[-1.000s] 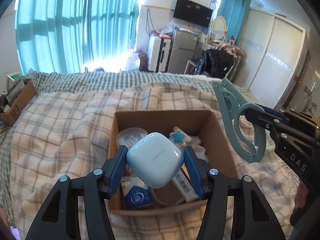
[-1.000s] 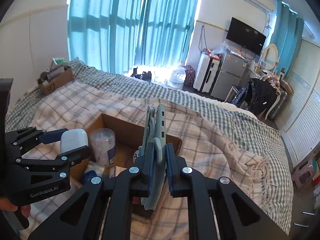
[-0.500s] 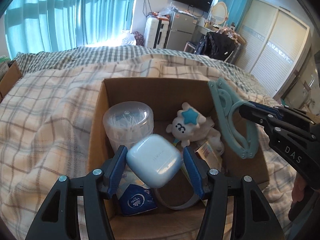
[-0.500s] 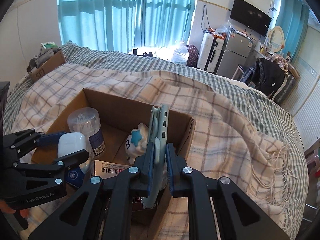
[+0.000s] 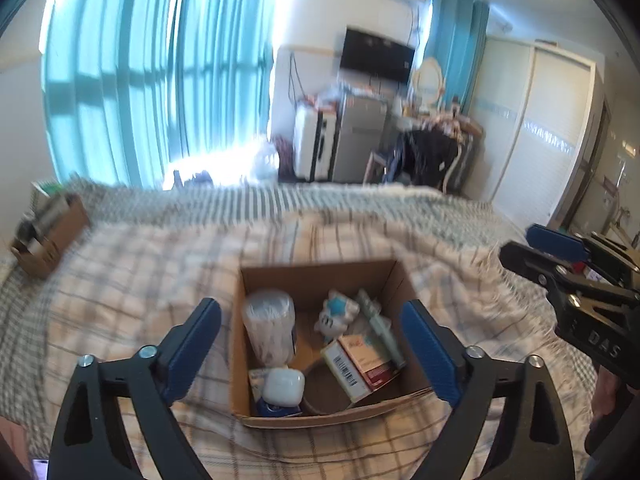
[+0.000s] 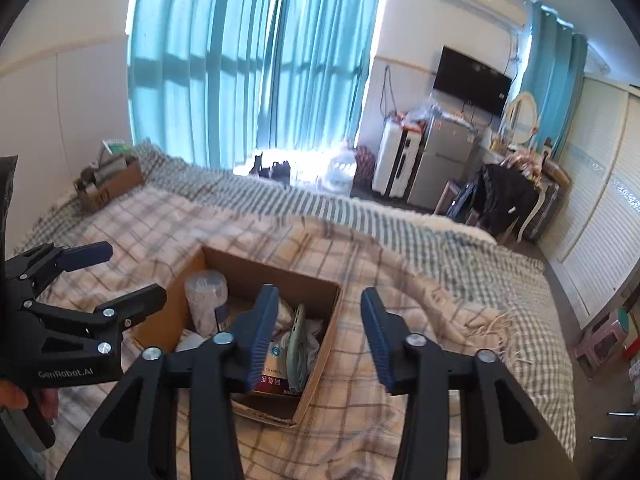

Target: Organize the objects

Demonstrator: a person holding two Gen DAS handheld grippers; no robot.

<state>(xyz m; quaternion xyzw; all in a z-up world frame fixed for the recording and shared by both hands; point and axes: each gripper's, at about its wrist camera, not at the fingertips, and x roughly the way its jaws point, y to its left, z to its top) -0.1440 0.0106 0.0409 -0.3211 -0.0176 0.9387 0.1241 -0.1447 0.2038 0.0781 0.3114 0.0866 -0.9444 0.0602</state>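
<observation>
An open cardboard box [image 5: 320, 270] sits on the plaid bed cover; it also shows in the right wrist view [image 6: 320, 344]. In it lie a white earbud case [image 5: 283, 387], a clear jar of cotton swabs [image 5: 269, 326], a white plush toy with a blue star [image 5: 336, 314], a pale green clip [image 5: 378, 326] and a red and white carton [image 5: 360, 364]. My left gripper [image 5: 316, 350] is open and empty above the box's near side. My right gripper [image 6: 320, 334] is open and empty above the box's right edge; the green clip [image 6: 296, 344] lies below it.
A second cardboard box [image 5: 52, 236] with items stands at the bed's far left corner. Past the bed are teal curtains, a white suitcase [image 5: 314, 146], a small fridge and a dark chair with clothes. Wardrobe doors line the right wall.
My left gripper let go of the earbud case, which now lies in the box. My right gripper let go of the green clip into the box. Both grippers opened and rose.
</observation>
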